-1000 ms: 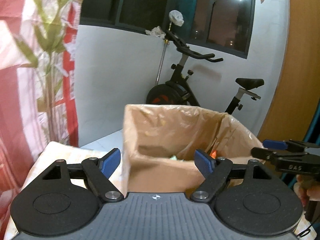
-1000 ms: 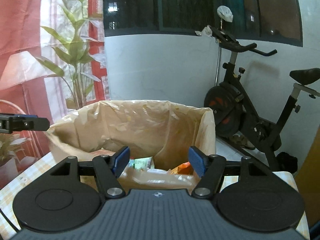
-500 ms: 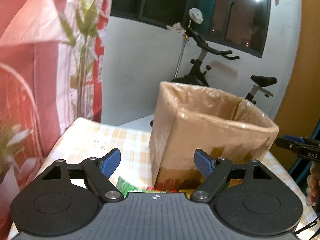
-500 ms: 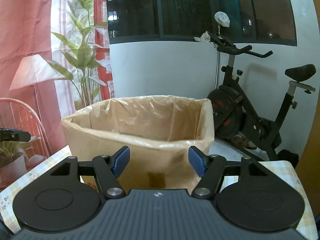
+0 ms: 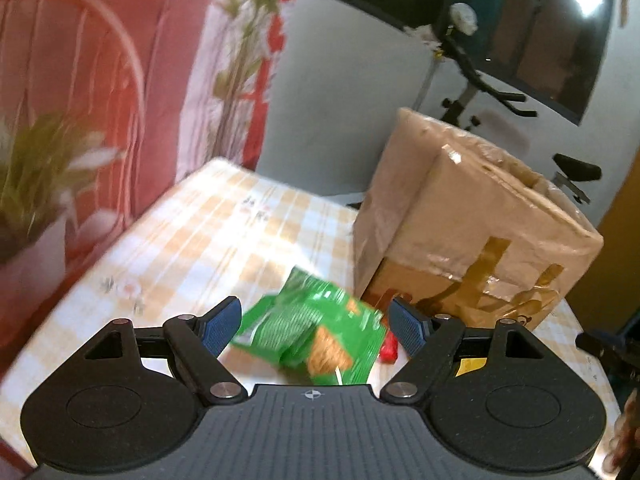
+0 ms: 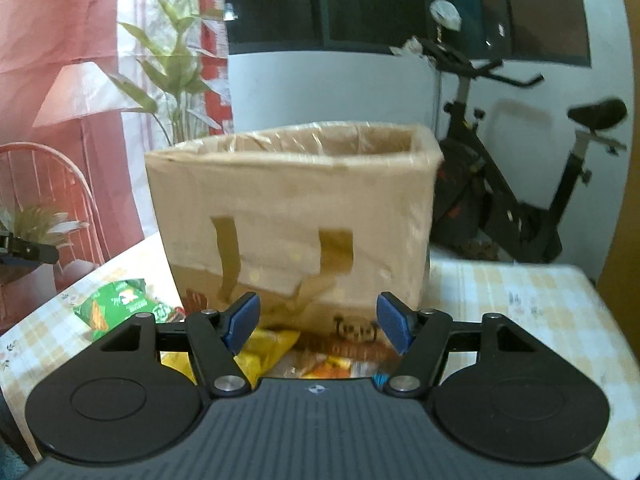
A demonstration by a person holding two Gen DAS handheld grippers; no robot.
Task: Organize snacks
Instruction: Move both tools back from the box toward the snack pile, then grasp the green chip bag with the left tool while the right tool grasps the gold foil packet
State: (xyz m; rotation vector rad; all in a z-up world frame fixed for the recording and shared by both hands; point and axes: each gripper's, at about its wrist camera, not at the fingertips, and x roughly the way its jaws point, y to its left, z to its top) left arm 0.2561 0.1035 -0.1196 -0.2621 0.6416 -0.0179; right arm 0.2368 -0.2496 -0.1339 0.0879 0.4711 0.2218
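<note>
Snacks are piled on the checked counter [image 5: 224,232] right in front of the cardboard box [image 6: 292,216], which has a plastic liner and tape strips on its front. The green bag [image 5: 316,336] lies flat near the box's corner, with a small red packet [image 5: 389,350] just beside it. Left gripper [image 5: 316,326] hangs over that green bag with its fingers spread wide and nothing between them, not touching the bag as far as I can see. Right gripper [image 6: 318,322] is spread apart too, empty, over a yellow bag [image 6: 264,350] and some orange packets [image 6: 336,364] at the foot of the box. Exercise bike [image 6: 516,176] behind, potted plant [image 6: 176,68] off to the left.
</note>
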